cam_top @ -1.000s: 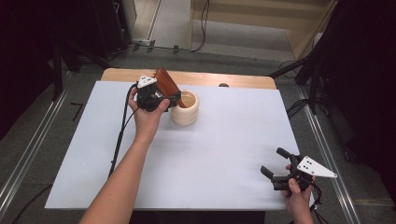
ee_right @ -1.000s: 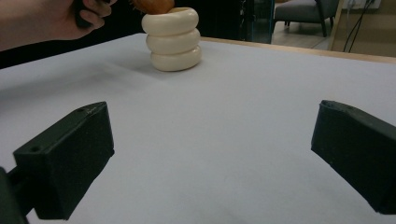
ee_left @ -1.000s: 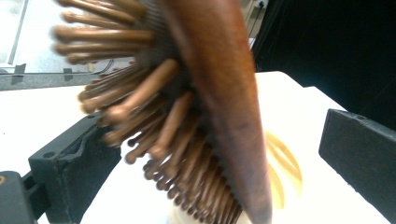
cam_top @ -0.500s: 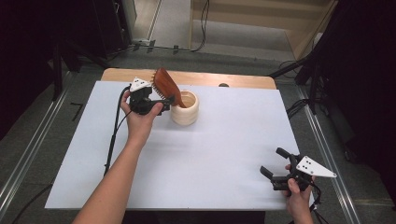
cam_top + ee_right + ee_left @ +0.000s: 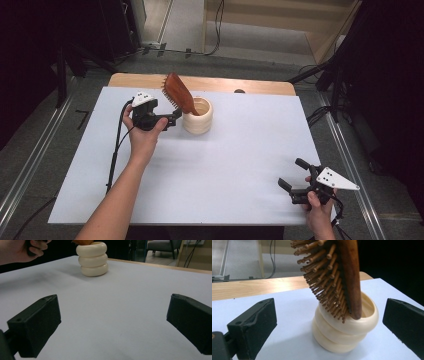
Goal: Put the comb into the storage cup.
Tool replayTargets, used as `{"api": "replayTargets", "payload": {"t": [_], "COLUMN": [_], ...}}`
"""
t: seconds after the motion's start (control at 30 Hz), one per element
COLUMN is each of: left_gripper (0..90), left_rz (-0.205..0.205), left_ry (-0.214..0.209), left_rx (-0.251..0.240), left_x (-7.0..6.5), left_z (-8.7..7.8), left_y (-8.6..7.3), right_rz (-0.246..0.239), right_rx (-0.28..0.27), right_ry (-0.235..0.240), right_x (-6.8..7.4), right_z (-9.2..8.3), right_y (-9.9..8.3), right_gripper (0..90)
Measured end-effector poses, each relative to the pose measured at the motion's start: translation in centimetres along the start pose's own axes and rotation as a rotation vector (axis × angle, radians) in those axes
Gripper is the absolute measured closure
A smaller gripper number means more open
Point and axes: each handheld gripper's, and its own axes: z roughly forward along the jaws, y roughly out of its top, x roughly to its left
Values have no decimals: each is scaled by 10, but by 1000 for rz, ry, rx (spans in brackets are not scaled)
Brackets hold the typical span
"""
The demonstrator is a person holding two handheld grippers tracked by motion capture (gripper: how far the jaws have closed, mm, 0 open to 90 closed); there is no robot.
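Note:
A brown wooden hairbrush (image 5: 178, 93) stands handle-down in a cream ringed holder (image 5: 198, 119) at the back of the white table (image 5: 240, 150), leaning left with its bristles toward my left gripper (image 5: 175, 116). That gripper is open just left of the holder, touching nothing. In the left gripper view the brush (image 5: 342, 277) and holder (image 5: 347, 332) sit beyond my left gripper (image 5: 329, 313), between its spread jaws. My right gripper (image 5: 290, 173) is open and empty near the front right corner. In the right gripper view my right gripper (image 5: 112, 315) faces the distant holder (image 5: 92, 258).
A wooden table edge (image 5: 250, 85) runs behind the white sheet. Cables and dark stands lie on the floor beyond. The left gripper's cable (image 5: 116, 150) trails down the table's left side. A hand (image 5: 22, 250) appears at the top left of the right gripper view.
My left gripper has let go of the hairbrush and drawn back to the left. The brush stays leaning in the holder. The right gripper has not moved.

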Motion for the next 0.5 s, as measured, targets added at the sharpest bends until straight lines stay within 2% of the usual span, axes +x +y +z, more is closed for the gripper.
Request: {"api": "replayTargets", "payload": {"t": [0.5], "left_gripper": [0], "left_rz": [26], "left_ry": [-18], "left_rx": [1], "left_x": [-2], "left_z": [-23], "left_y": [-19], "right_rz": [-4], "right_rx": [0], "right_ry": [1], "right_x": [0], "right_z": [0], "right_y": [0], "right_gripper": [0]}}
